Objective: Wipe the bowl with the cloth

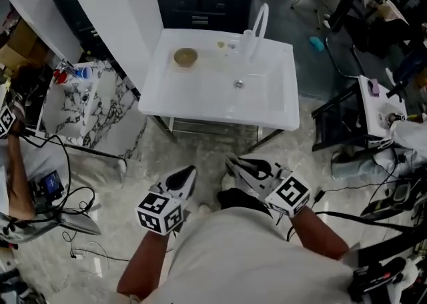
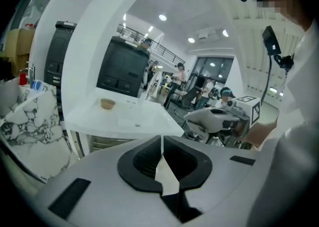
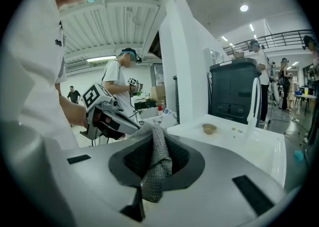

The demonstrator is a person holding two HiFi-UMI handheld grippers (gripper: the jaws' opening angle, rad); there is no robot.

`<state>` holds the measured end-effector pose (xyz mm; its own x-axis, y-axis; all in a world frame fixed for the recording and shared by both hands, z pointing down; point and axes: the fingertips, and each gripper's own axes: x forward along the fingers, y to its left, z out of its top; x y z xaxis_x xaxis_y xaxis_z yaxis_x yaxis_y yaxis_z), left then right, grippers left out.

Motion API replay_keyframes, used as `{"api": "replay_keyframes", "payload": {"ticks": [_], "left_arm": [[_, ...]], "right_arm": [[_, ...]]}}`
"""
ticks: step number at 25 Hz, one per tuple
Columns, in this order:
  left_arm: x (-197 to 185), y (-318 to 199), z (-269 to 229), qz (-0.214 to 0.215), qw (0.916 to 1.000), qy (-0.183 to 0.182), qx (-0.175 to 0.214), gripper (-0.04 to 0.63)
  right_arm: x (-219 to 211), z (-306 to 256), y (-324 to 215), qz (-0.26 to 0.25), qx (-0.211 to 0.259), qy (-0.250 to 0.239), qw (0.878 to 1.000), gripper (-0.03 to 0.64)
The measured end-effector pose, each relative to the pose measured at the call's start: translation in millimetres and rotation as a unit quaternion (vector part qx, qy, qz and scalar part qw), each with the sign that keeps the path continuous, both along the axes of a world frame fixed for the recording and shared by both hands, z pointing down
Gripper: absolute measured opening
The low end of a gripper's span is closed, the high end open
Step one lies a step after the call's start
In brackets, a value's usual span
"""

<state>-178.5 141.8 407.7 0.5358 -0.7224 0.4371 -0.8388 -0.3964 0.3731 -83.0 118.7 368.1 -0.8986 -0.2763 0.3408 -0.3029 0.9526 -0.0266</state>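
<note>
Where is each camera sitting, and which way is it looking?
Head view: on the person's head, looking steeply down at the sink and bowl; shows both forearms, the shirt, the left hand-held gripper and right hand-held gripper.
Left gripper view: rides the left hand-held gripper, looking along its shut, empty jaws toward the sink; the person's shirt shows at right.
Right gripper view: rides the right hand-held gripper, looking along jaws shut on the cloth toward the sink; shirt at left.
Shared: all three show the bowl on the sink.

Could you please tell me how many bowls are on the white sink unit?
1: a small tan round bowl sits at the far left corner of the white sink unit, left of the white tap. None other shows.
</note>
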Motion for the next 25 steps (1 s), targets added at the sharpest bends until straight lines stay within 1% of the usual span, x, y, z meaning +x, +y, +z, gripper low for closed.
{"api": "replay_keyframes", "payload": {"ticks": [2, 5, 8, 10, 12, 15, 17, 19, 22, 25], "left_arm": [[-0.9, -29.1, -3.4, -0.013, 0.9999, -0.005, 0.001, 0.012], [-3.5, -71.6, -8.9, -0.028, 0.9995, -0.015, 0.0, 0.012], [-7.8, -111.4, -11.5, -0.043, 0.999, -0.013, -0.007, 0.014], [-10.4, -138.2, -13.9, -0.048, 0.9987, -0.015, -0.005, 0.025], [-14.2, -161.8, -13.5, -0.045, 0.9989, -0.011, -0.006, 0.063], [-33.0, -197.1, -2.2, -0.047, 0.9988, -0.009, -0.014, 0.071], [-50.1, -224.6, 9.3, -0.053, 0.9982, 0.0, -0.027, 0.071], [-65.0, -252.2, 21.4, -0.058, 0.9969, 0.021, -0.048, 0.074], [-87.8, -291.2, 41.9, -0.061, 0.9933, 0.05, -0.085, 0.085], [-115.3, -329.3, 63.6, -0.075, 0.988, 0.068, -0.117, 0.104]], "right_arm": [[2.7, -5.3, -28.7, -0.008, 0.007, 0.001, 1.0, 0.035], [5.8, -9.8, -69.4, -0.011, 0.004, -0.008, 1.0, 0.035], [9.9, -6.7, -104.2, -0.011, 0.005, -0.008, 1.0, 0.037], [10.5, -3.1, -125.7, -0.009, 0.009, -0.006, 1.0, 0.035], [8.4, -1.2, -142.5, 0.001, 0.006, -0.008, 1.0, 0.037], [2.3, 4.8, -162.6, 0.017, -0.001, -0.007, 1.0, 0.037], [-3.5, 9.4, -177.5, 0.022, 0.005, 0.006, 1.0, 0.037], [-10.7, 7.8, -192.8, 0.039, 0.009, 0.013, 0.999, 0.037], [-24.6, 1.5, -211.0, 0.07, 0.018, 0.009, 0.997, 0.037], [-42.6, -0.3, -229.7, 0.105, 0.017, 0.004, 0.994, 0.037]]}}
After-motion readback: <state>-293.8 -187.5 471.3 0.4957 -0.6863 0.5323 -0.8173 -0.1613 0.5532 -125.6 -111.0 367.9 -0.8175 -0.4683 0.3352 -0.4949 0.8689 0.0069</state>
